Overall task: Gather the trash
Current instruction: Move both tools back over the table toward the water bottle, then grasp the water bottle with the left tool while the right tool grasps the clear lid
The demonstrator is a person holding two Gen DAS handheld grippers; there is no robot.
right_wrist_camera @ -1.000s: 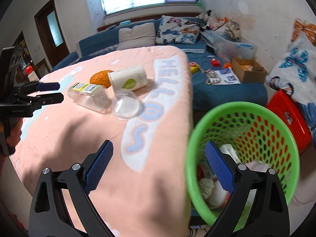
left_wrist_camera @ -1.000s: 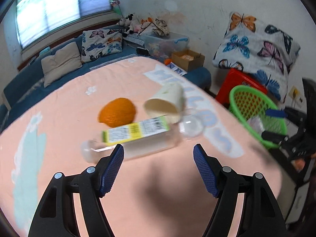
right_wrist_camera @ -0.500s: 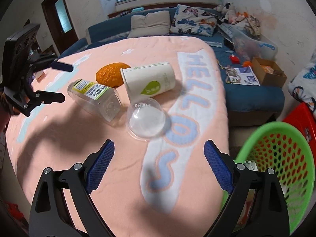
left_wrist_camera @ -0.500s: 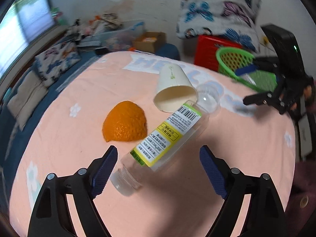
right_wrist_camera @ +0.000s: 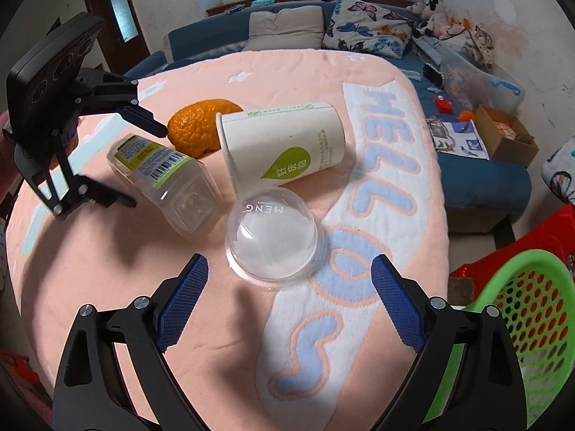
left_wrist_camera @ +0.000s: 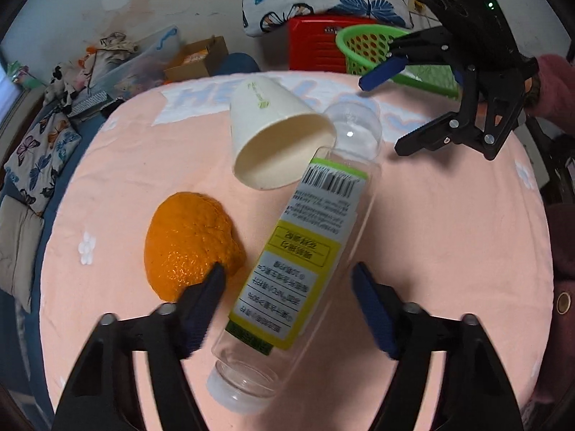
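A clear plastic bottle with a yellow-green label lies on the pink cloth, its neck end between the open jaws of my left gripper. An orange peel lies by the left finger. A paper cup lies on its side beyond, with a clear dome lid beside it. In the right wrist view my right gripper is open and empty just short of the dome lid; cup, bottle and peel lie past it. The green basket is at the right.
The pink "HELLO" cloth covers the table. A red crate stands behind the basket. A blue sofa with pillows, a cardboard box and clutter lie beyond the table.
My left gripper has moved in low over the bottle, which now lies between its jaws. My right gripper has swung from the basket to the dome lid.
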